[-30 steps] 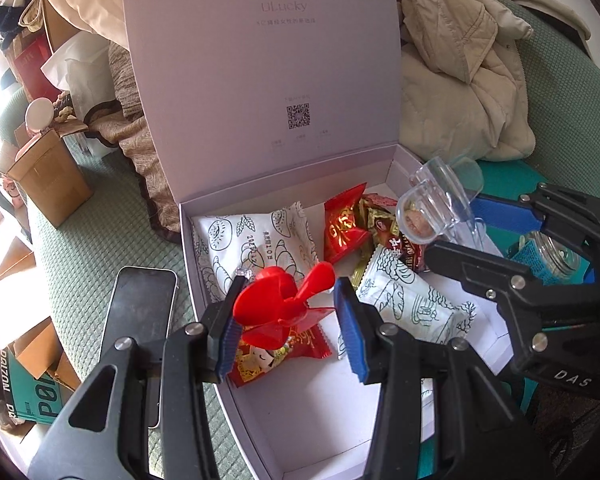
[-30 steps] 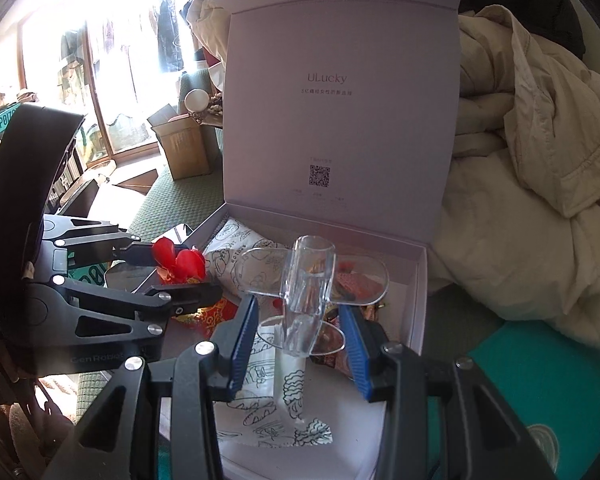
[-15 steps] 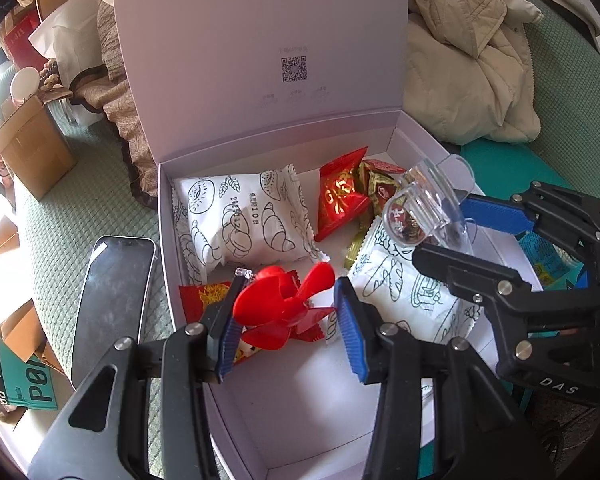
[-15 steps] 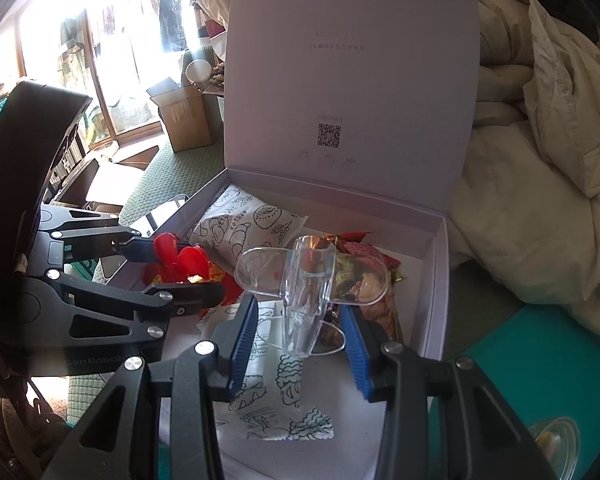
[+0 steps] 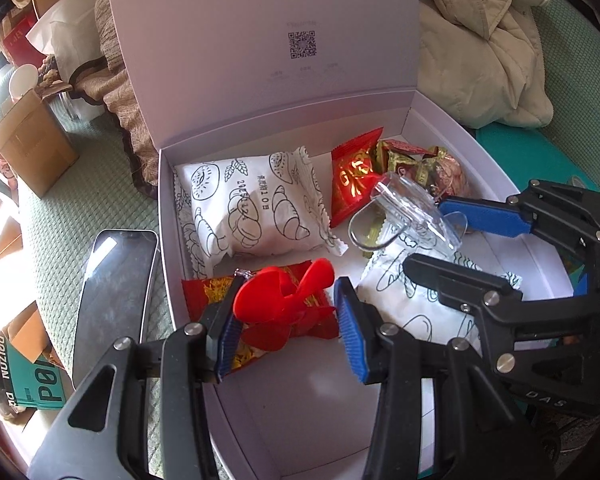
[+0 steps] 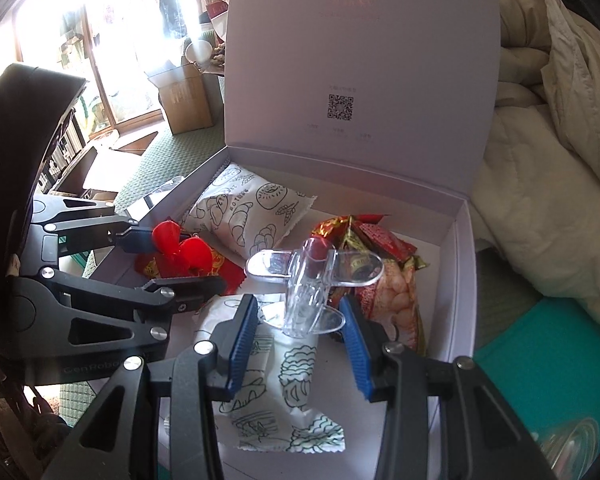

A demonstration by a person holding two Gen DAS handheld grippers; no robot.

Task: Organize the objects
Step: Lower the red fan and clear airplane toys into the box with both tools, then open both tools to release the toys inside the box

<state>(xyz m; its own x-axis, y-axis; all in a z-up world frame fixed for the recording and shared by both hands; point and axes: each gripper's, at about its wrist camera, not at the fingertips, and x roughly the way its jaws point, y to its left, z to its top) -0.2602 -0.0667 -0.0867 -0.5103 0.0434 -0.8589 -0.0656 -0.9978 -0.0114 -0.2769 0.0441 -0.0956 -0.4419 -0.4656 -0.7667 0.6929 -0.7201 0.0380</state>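
The left tool (image 5: 288, 320) gripped a red plastic propeller toy (image 5: 286, 300); the right tool (image 6: 300, 340) gripped a clear plastic airplane (image 6: 306, 280) above the open white box (image 5: 440, 120).

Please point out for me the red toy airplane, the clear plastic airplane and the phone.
red toy airplane (image 5: 288, 300), left wrist view, on its body.
clear plastic airplane (image 6: 306, 280), right wrist view, on its fuselage.
phone (image 5: 114, 292), left wrist view, on its dark screen.

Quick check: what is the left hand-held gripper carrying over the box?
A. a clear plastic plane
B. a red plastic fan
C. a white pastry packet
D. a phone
B: the red fan sits between the left hand-held gripper pads; the right hand-held gripper holds the clear plane.
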